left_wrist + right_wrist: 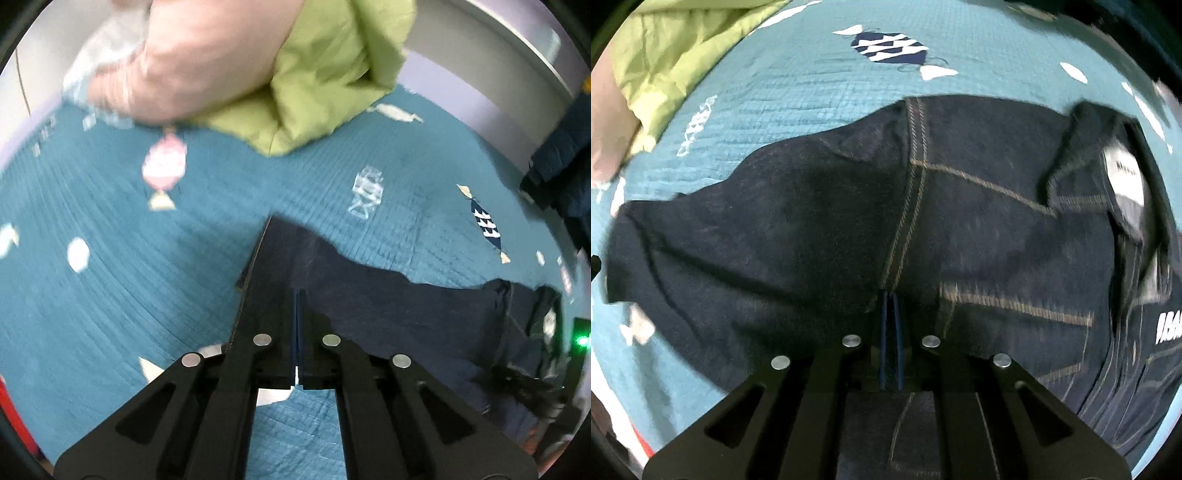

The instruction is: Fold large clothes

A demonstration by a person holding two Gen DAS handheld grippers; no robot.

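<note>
1. Left wrist view: the left gripper [297, 314] has its jaws pressed together on an edge of the dark jeans [406, 306]. A flat strip of the cloth stands up from the pinch and runs away from the camera, while the rest trails off to the right across the teal bedspread [110, 295]. Beyond them sit a green quilt [325, 85] and a pink pillow [207, 62], well apart from the jeans.

2. Left wrist view, handling: the raised strip holds its line and does not flop, so I judge the denim thick and fairly stiff, heavy for cloth, and not slippery. A hemmed or seamed edge like this one looks like a sound place to grip.

3. Right wrist view: the right gripper [891, 306] is also closed tight, pinching the jeans [812, 229] right where a tan double-stitched seam [908, 206] runs down into the jaws. The garment spreads wide over the bedspread [798, 99], with a white label [1124, 177] near the waistband at right and broad soft wrinkles at left.

4. Right wrist view, handling: seams and the waistband are the thickest parts, so they should slip least in a pinch. The wide panel is likely to sag and drag under its own weight, so both ends probably need lifting together to keep a fold straight.
</note>
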